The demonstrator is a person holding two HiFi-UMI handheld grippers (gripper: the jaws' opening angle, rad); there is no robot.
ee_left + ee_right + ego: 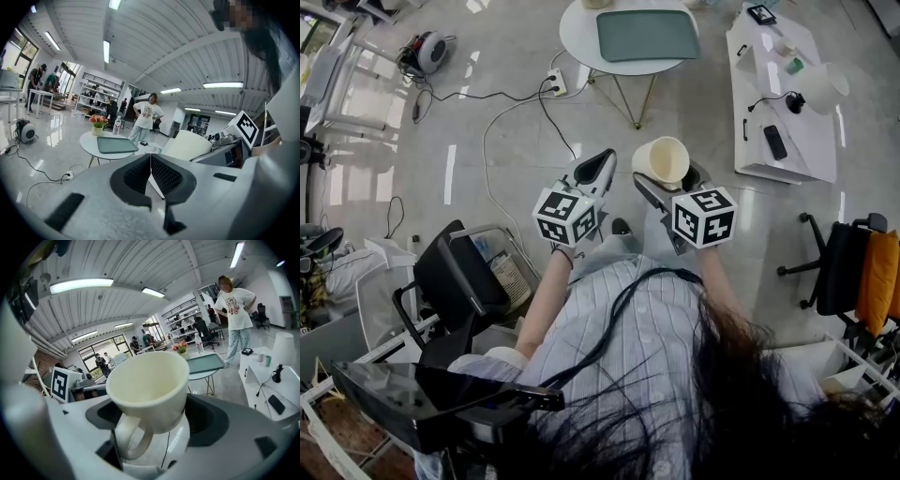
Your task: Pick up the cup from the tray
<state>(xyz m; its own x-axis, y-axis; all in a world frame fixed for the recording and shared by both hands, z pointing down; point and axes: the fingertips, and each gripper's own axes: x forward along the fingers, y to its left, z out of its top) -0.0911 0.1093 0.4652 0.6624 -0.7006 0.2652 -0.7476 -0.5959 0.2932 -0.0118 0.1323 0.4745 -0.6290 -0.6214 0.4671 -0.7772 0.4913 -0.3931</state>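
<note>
On our side of the round white table (577, 42) and well short of it, our left gripper (151, 171) hangs with its jaws pressed together on nothing. Just beside it, our right gripper (154, 427) clamps the lower part of the cream cup (147, 385), which is held in the air well apart from the table. On that table lies the green tray (647, 35), with a flower pot (97, 123) and a water bottle (117, 125) at the table's far edge, and behind the table stands a person (233, 310) in a white T-shirt, hands on hips.
</note>
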